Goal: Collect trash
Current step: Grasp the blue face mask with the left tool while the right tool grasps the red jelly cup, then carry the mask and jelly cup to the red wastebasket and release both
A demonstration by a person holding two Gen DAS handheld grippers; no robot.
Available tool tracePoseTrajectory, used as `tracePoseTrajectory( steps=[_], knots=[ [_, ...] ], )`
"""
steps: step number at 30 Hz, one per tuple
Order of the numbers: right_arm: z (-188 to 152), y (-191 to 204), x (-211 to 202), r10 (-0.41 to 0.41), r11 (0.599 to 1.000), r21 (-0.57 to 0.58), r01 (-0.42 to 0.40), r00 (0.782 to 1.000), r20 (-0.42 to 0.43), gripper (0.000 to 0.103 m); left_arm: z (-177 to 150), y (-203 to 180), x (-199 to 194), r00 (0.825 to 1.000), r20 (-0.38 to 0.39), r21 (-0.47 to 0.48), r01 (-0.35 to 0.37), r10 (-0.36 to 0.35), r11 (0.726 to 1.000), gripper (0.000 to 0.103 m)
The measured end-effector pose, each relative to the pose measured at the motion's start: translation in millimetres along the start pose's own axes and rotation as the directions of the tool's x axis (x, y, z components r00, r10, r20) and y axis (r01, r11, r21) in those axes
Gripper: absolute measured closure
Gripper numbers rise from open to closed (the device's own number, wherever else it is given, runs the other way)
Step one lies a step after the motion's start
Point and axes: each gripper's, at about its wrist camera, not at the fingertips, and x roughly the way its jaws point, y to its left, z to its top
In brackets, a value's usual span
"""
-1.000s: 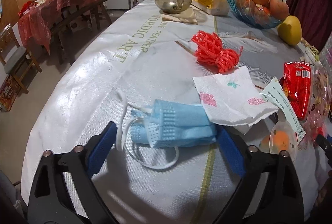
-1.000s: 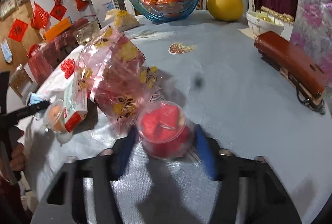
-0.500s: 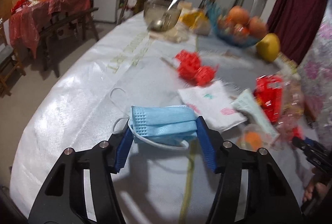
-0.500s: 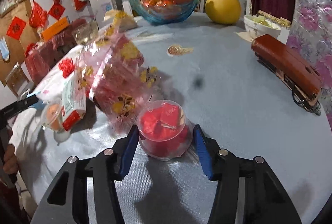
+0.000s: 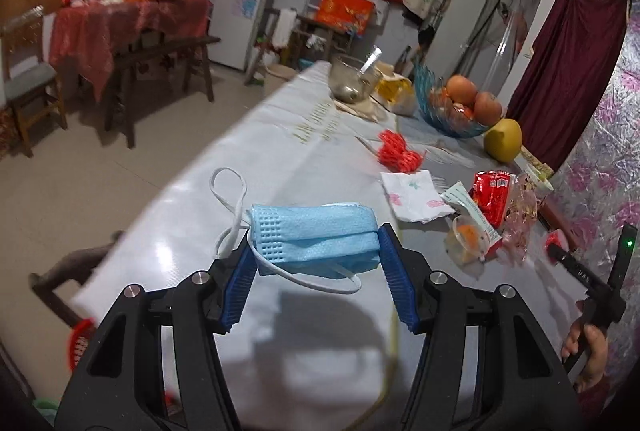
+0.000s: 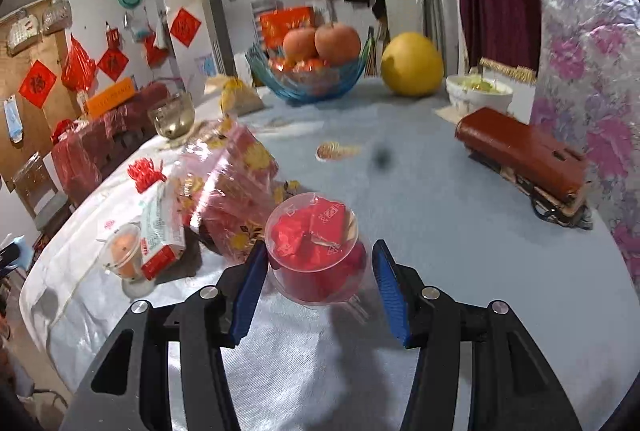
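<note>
My left gripper [image 5: 314,251] is shut on a folded blue face mask [image 5: 316,237] and holds it above the white tablecloth [image 5: 256,151], ear loops dangling. My right gripper [image 6: 316,263] is shut on a clear plastic cup [image 6: 316,251] with red wrappers inside, tilted and raised off the cloth. More litter lies on the table: a floral napkin [image 5: 412,195], a red snack packet [image 5: 492,195], a small cup with orange contents [image 6: 124,255], a paper carton [image 6: 160,231], a pink cellophane wrapper [image 6: 228,187] and a red net [image 5: 398,153].
A blue glass fruit bowl [image 6: 308,83], a yellow pomelo [image 6: 412,65], a glass mug with spoon [image 5: 352,79], a white bowl [image 6: 478,95] and a brown case [image 6: 520,155] stand on the table. Its left edge drops to the floor [image 5: 80,183], with a bench and chair beyond.
My left gripper closed on the blue mask and lifted it off the table. My right gripper tightened around the cup and raised it, tilting it.
</note>
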Motion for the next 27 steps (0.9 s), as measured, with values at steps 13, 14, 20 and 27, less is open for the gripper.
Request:
tracePoseTrajectory(
  steps=[13,14,20,27],
  knots=[
    [-19.8,47.2,-64.6,0.195,0.981,-0.002,-0.196,0.976,0.098,0.05,-37.8,79.5,-95.8,0.987,0.046,-0.09,-0.152,0.156,0.984,0.044],
    [-21.2,57.1,-72.1,0.226,0.974,-0.019,-0.226,0.969,0.098,0.05,-43.1,86.5,-100.3,0.984,0.037,-0.092,-0.169,0.173,0.981,0.044],
    [-27.6,103.9,-110.7,0.309,0.948,-0.114,-0.296,0.943,0.124,0.049,-73.1,131.7,-107.8,0.98,-0.05,-0.149,-0.2,0.195,0.968,0.044],
    [-38.8,147.6,-136.5,0.408,0.906,-0.158,-0.392,0.909,0.087,0.049,-102.8,170.9,-84.4,0.965,-0.149,-0.202,-0.245,0.217,0.948,0.033]
  ],
)
